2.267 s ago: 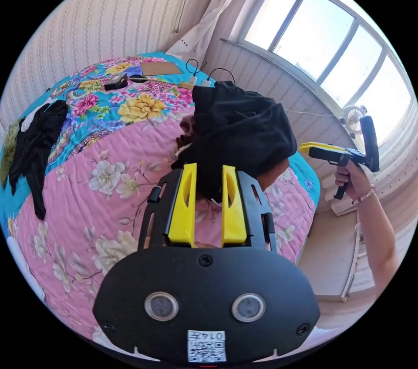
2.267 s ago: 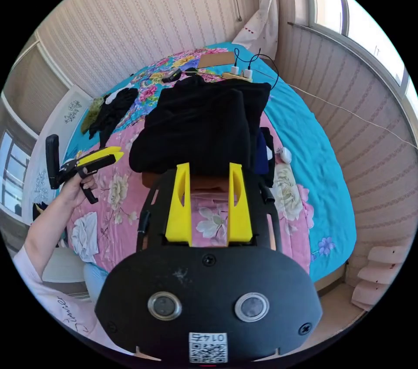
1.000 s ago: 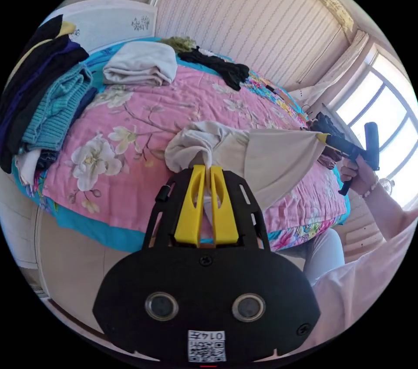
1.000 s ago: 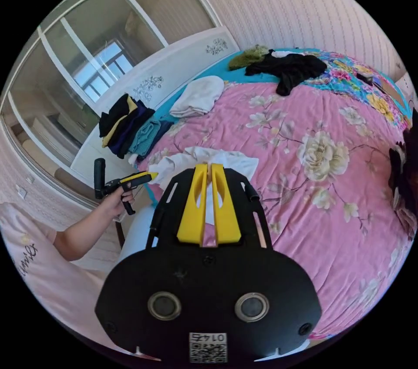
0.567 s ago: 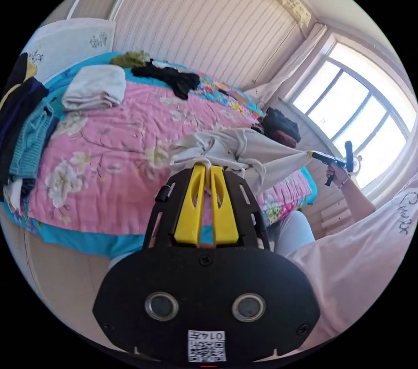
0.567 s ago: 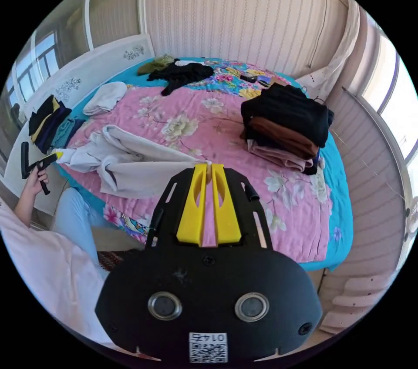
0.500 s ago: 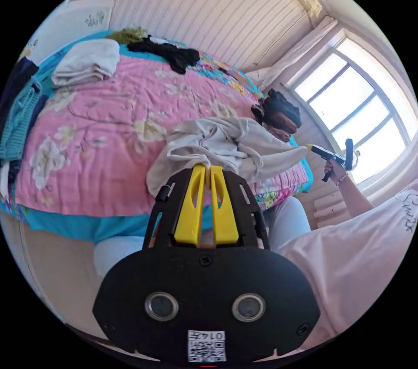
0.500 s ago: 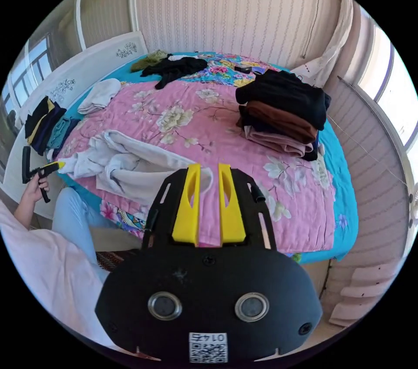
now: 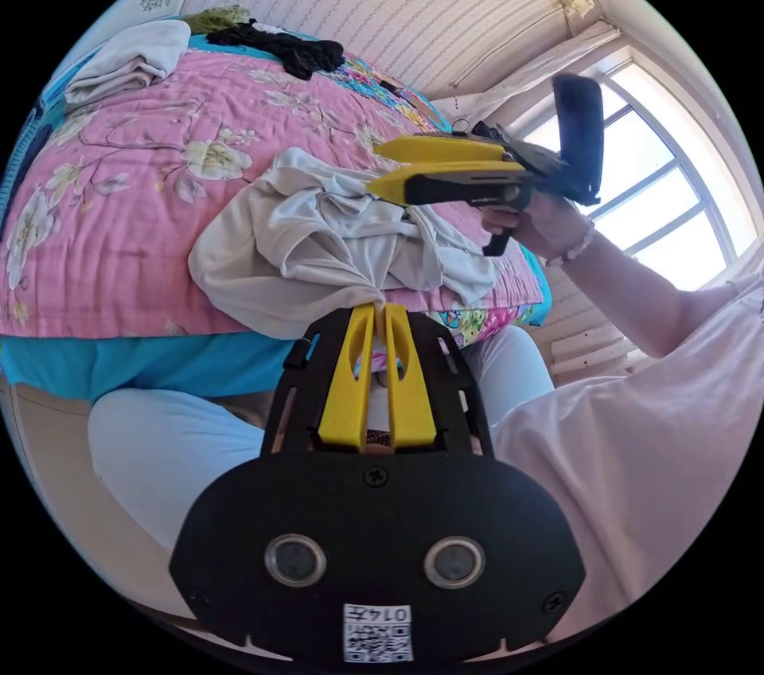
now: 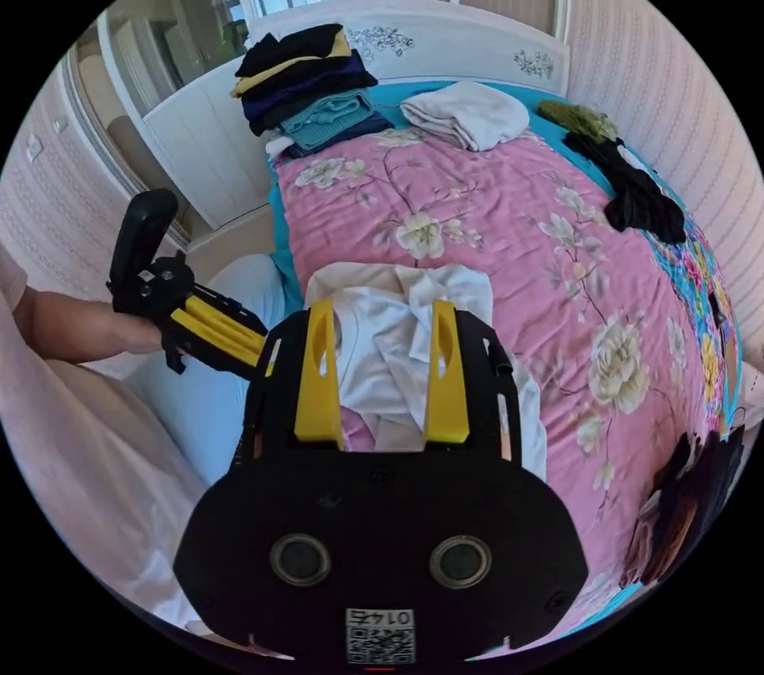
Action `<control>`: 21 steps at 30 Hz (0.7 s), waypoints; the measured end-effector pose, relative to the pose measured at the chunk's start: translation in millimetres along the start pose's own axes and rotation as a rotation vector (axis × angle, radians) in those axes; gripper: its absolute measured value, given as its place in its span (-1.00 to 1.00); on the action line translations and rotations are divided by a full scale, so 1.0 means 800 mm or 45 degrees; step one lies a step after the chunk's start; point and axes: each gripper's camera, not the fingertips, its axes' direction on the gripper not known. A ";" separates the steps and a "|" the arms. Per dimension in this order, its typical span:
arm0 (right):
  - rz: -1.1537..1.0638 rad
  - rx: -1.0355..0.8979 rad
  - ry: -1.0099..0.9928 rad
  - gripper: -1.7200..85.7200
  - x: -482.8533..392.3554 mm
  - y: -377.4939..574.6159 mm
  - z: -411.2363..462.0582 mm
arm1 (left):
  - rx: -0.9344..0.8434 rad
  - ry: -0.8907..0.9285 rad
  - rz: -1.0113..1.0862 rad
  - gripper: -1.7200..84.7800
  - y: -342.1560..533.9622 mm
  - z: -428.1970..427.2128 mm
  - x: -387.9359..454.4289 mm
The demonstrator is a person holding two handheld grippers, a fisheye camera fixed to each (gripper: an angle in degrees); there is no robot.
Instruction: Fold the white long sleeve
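A bed with a pink floral quilt [image 10: 493, 229] carries the crumpled white long sleeve [image 10: 390, 341] and folded clothes [image 10: 306, 98]

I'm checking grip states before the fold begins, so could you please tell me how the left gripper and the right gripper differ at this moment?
The left gripper has its jaws closed, while the right gripper has its jaws spread wide. The left gripper pinches an edge of the white shirt; the right gripper holds nothing and hovers over the crumpled shirt. The left gripper sits near the bed's edge; the right is over the bed. Both have yellow jaws on black bodies.
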 end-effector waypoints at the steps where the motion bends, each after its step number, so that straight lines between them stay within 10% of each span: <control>1: 0.003 -0.025 -0.008 -0.59 -0.002 -0.008 0.013 | 0.000 -0.003 0.005 -0.97 -0.001 0.003 0.002; 8: 0.296 -0.428 0.111 -0.78 0.064 -0.001 0.115 | -0.055 -0.153 0.120 -0.96 -0.016 0.018 0.024; 21: 0.813 0.091 0.091 -0.89 0.101 0.279 -0.143 | 0.031 -0.369 -0.197 -0.86 -0.066 -0.034 -0.055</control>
